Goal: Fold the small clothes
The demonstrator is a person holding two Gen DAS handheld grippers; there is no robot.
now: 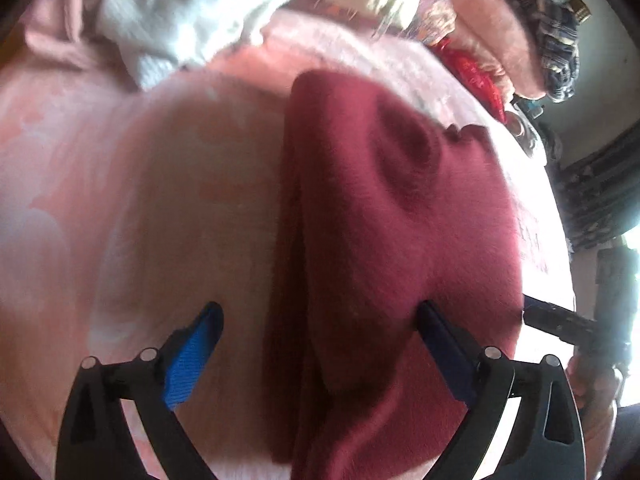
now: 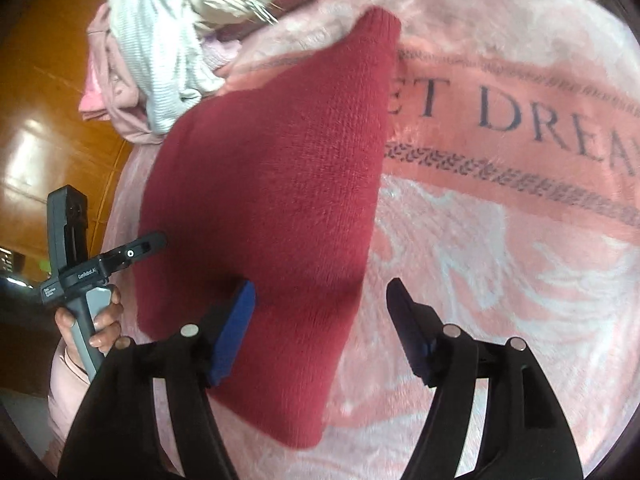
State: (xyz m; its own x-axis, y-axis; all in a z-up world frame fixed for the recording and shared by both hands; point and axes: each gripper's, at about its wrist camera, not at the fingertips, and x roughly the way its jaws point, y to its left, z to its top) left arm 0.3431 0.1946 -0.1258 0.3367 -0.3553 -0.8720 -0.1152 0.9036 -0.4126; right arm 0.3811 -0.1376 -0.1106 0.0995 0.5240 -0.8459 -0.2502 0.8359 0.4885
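One maroon knit garment (image 2: 272, 208) lies on a pink blanket (image 2: 500, 260). It sits just ahead of the right hand-held gripper (image 2: 320, 300), under that gripper's left finger. The left hand-held gripper (image 1: 320, 320) hangs above the same cloth. Both stand with jaws apart, clamping nothing. One heap of white and pink clothes (image 2: 160, 52) sits beyond, to the left. One hand (image 2: 96, 320) shows.

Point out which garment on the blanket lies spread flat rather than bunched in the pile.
The dark red knit garment, flat beneath both open claws; the white ribbed garment sits crumpled.
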